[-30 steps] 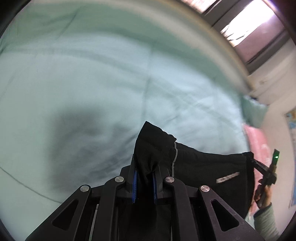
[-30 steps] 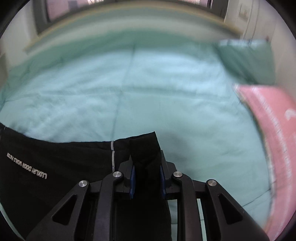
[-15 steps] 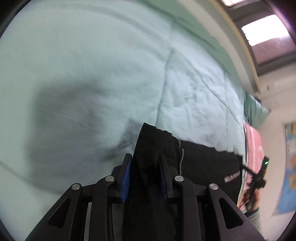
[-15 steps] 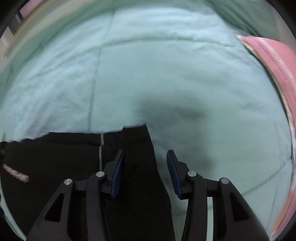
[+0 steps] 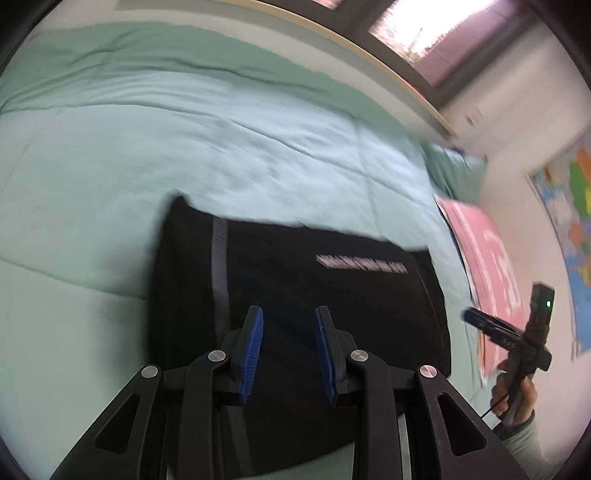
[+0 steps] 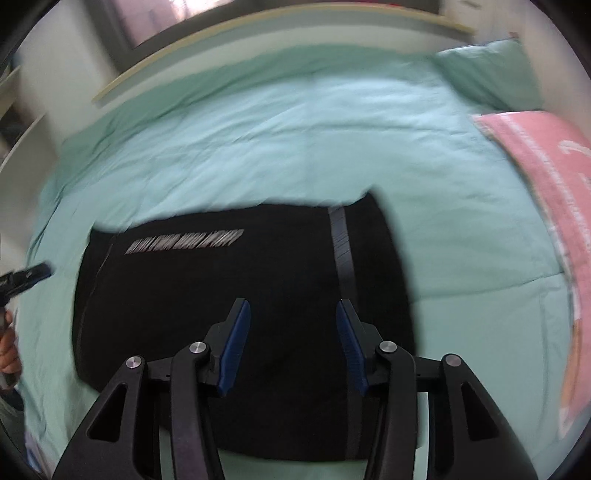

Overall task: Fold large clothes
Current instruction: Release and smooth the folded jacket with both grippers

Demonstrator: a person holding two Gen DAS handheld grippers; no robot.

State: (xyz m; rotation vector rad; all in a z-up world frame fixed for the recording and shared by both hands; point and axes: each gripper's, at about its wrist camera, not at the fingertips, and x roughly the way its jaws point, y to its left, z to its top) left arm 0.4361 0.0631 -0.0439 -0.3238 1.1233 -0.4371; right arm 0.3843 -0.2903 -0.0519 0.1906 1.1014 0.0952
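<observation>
Blue pads line the inner faces of both black grippers, and both sets of jaws stand apart with nothing between them. The left gripper [image 5: 288, 349] hangs over the near part of the black garment [image 5: 295, 295], spread to a middling gap, the dark cloth showing through the space between its fingers. The right gripper [image 6: 291, 347] is spread wider and hovers over the same garment [image 6: 240, 295], also above its near part. From the left wrist view the right gripper [image 5: 480, 320] shows again at the far right, lifted off the bed and gripped by a hand [image 5: 517, 395] in a pale green sleeve; its fingertip points in toward the cloth's edge without touching it. From the right wrist view a bit of the left gripper and the hand holding it peeks in at the far left edge.

The garment lies flat on the bed as a broad folded rectangle, near the bed's front edge. A line of white lettering [image 6: 184, 242] runs across its far part, too blurred to read, and a grey stripe [image 6: 341, 251] runs front to back close to one side edge.

Under it spreads a pale mint quilt [image 6: 295, 140] with stitched seams and soft creases. Toward the bed's right edge lies a pink blanket [image 6: 554, 177], well apart from the garment, and a green pillow [image 6: 487, 74] sits in the far right corner. Beyond the bed's far edge a window [image 5: 436, 26] glows bright, and a coloured map [image 5: 569, 221] hangs on the wall.
</observation>
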